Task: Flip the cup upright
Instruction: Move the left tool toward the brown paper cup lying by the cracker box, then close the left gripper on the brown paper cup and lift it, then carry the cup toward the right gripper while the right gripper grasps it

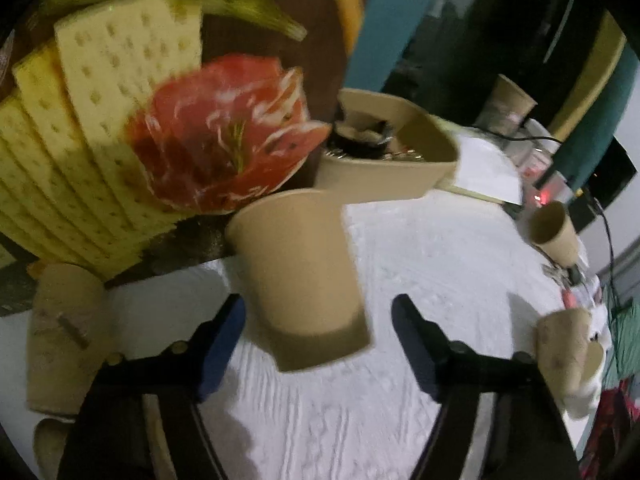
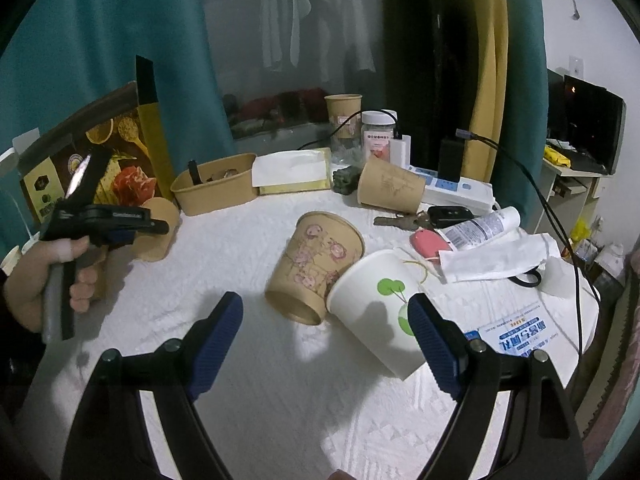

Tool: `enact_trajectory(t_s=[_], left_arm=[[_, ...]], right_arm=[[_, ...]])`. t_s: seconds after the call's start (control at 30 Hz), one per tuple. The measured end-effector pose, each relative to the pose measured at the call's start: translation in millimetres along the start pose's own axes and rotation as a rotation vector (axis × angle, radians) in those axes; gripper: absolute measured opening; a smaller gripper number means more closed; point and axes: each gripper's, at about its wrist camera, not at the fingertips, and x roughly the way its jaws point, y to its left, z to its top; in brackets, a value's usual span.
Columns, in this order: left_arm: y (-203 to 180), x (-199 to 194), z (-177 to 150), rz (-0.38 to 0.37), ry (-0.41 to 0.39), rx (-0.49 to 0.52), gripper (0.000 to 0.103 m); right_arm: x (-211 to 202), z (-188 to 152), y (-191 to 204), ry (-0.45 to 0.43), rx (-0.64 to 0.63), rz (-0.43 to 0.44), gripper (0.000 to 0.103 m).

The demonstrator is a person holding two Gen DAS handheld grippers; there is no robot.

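Observation:
A plain tan paper cup (image 1: 300,280) stands on the white tablecloth, mouth up, just ahead of my left gripper (image 1: 318,330), whose jaws are open and wide of it. The same cup (image 2: 158,228) shows behind the left gripper (image 2: 132,230) in the right wrist view. My right gripper (image 2: 326,334) is open and empty above the cloth. Ahead of it a tan cup with a pink pattern (image 2: 316,268) lies on its side, mouth away, against a white cup with a green leaf (image 2: 378,310), also on its side.
A tan tray (image 2: 216,190) holds small items at the back. Another tan cup (image 2: 390,190) lies on its side by a power strip (image 2: 460,192). Keys (image 2: 400,222), a tube (image 2: 482,226), papers and cables crowd the right side. A printed food box (image 1: 120,120) stands left.

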Motion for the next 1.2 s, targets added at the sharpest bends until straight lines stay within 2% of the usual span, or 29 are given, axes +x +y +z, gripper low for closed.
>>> enact_trajectory(t_s=[0.07, 0.23, 0.53, 0.73, 0.93, 1.2], left_arm=[[2, 7, 1, -0.029, 0.015, -0.016, 0.063], [-1, 1, -3, -0.047, -0.004, 0.003, 0.062], [-15, -61, -37, -0.151, -0.035, 0.047, 0.062], [-31, -114, -96, -0.237, -0.021, 0.082, 0.062], [-38, -155, -169, -0.319, 0.037, 0.092, 0.062], [-18, -178, -247, -0.355, 0.115, 0.022, 0.062]], right_arm=[[-1, -1, -2, 0.002, 0.005, -0.003, 0.083], [-7, -4, -1, 0.005, 0.015, -0.001, 0.083], [-39, -15, 15, -0.004, 0.025, 0.021, 0.083], [-72, -36, 22, -0.003, 0.042, 0.04, 0.083], [-106, -67, 32, 0.007, 0.054, 0.068, 0.083], [-135, -113, 43, 0.064, 0.055, 0.101, 0.083]])
